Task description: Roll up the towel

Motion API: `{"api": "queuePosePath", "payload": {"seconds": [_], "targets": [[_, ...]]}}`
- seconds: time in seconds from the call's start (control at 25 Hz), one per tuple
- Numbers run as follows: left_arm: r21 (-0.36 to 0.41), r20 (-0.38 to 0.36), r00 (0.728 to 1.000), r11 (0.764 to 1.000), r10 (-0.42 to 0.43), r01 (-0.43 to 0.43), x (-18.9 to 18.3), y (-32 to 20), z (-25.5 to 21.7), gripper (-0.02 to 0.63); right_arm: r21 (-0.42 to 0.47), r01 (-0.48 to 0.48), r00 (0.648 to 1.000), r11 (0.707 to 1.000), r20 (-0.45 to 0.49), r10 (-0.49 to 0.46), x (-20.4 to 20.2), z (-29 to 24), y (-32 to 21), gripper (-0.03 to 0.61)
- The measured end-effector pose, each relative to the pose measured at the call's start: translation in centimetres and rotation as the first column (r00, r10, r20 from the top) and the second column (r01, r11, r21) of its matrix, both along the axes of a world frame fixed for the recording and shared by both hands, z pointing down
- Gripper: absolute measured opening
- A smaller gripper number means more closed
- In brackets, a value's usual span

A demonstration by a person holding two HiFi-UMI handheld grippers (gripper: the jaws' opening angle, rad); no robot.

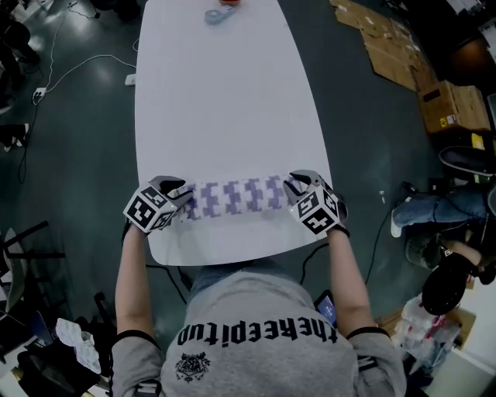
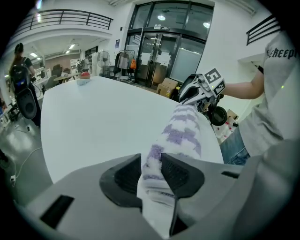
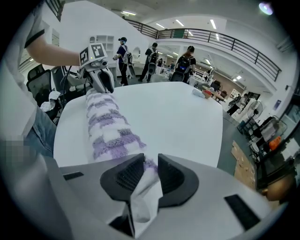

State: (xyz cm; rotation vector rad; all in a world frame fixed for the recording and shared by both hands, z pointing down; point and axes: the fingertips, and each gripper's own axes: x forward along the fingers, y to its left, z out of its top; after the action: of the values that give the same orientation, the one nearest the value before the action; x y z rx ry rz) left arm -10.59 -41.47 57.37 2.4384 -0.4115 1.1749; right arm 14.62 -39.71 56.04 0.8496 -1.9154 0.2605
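The towel (image 1: 232, 198), white with purple checks, lies rolled into a long tube across the near end of the white table (image 1: 217, 101). My left gripper (image 1: 183, 194) is shut on the roll's left end, and the towel (image 2: 176, 136) runs away from its jaws toward the other gripper. My right gripper (image 1: 293, 188) is shut on the right end; there the towel (image 3: 105, 124) stretches off to the left gripper, with a fold of cloth pinched between the pads.
A small blue object (image 1: 217, 16) and a red one (image 1: 230, 2) sit at the table's far end. The table's near edge (image 1: 232, 256) is just behind the roll. Cardboard boxes (image 1: 453, 105) and cables lie on the floor around. People stand in the background (image 3: 152, 58).
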Motion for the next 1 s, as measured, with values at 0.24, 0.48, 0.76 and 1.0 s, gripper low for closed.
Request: {"api": "queuePosePath", "payload": {"seconds": [0.24,0.48,0.76,1.0], "targets": [[-0.026,-0.038,0.999,1.0,-0.017,0.016,0.2,-1.4,0.6,0.126,-0.003,-0.032,0.999,0.999,-0.007,0.032,0.4,1.0,-1.4,0.094],[-0.071,-0.098,0.992,0.994,-0.085,0.079,-0.1,-1.8,1.2,0.138,-0.003,-0.086,0.996,0.996,0.025,0.086,0.5,1.6,-1.6,0.092],[0.005,-0.162,0.977,0.99,-0.14,0.143,0.2,-3.1,-0.4,0.137,0.039,-0.216,0.969,0.976,0.13,0.21,1.5,0.0,-2.7,0.093],[0.194,-0.275,0.91,0.909,-0.311,0.369,0.0,-6.1,-5.4,0.01,0.103,-0.27,0.941,0.957,0.236,0.24,1.8,-3.1,-3.2,0.084]]}}
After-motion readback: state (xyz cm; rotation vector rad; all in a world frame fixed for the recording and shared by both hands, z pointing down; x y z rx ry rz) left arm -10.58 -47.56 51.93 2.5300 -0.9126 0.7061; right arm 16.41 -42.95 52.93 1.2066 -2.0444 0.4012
